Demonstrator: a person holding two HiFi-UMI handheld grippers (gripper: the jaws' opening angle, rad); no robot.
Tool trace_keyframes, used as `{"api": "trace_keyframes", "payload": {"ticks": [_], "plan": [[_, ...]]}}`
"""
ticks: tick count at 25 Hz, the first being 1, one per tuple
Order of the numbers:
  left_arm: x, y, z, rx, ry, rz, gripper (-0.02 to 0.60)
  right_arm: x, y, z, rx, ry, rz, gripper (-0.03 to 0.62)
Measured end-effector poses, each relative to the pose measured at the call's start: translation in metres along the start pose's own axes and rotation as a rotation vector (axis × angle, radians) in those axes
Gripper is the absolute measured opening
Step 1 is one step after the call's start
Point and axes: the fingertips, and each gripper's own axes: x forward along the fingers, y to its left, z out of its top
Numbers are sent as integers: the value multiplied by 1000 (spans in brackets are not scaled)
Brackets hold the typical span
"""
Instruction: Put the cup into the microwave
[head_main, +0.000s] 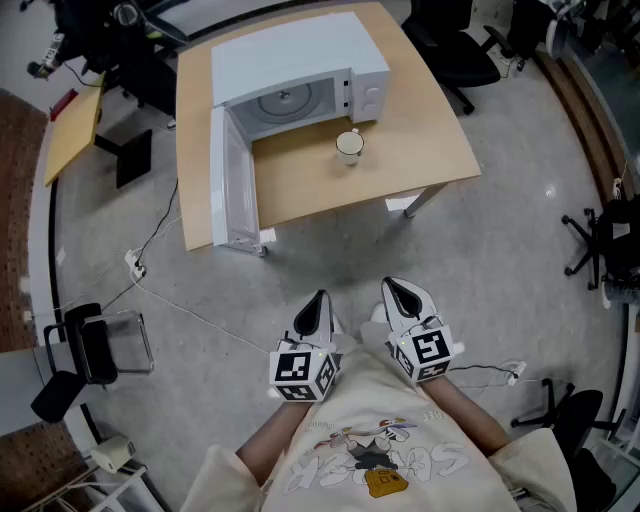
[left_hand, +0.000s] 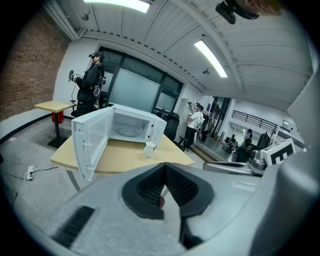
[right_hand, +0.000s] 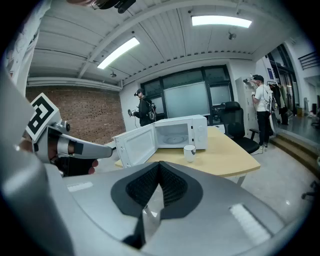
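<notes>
A white cup (head_main: 349, 146) stands upright on the wooden table (head_main: 420, 150), just in front of the white microwave (head_main: 290, 60). The microwave door (head_main: 225, 180) hangs wide open to the left, and the cavity with its turntable shows nothing inside. Both grippers are held low over the floor, well short of the table. My left gripper (head_main: 320, 297) has its jaws together with nothing in them, and so does my right gripper (head_main: 392, 285). The left gripper view shows the cup (left_hand: 149, 148) and microwave (left_hand: 131, 125) beyond the shut left gripper (left_hand: 164, 166). The right gripper view shows the cup (right_hand: 189, 151) beyond the right gripper (right_hand: 159, 164).
Grey floor lies between me and the table, with a cable and plug (head_main: 135, 265) at the left. A black chair (head_main: 95, 345) stands at the left, office chairs (head_main: 460, 50) behind the table. A person (right_hand: 260, 107) stands at the far right, another person (left_hand: 92, 82) by the windows.
</notes>
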Motion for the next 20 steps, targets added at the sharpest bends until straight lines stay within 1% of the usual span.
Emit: {"api": "trace_keyframes", "payload": {"ticks": [4,9,14,16,17,18,20], "plan": [[0,11,10,12,-24,-7,5,11,4,6,5,-28,-12,5],[-11,24,14,10,-33,-13,5,16,19,7,-1,-33,-20,5],[-16,49,10,-29,-30,-17,5,26,36,2,3,-34,-21,5],[-14,52,10,-26,-30,-31,5,29,42,2,4,-45,-8,6],[-10,51,12,-21,-29,-40,5,32,41,5,4,-50,0,31],[-4,50,14,-16,-27,-47,5,36,38,8,8,-53,6,89],[9,48,17,-13,-19,-53,5,45,27,13,21,-56,8,125]]}}
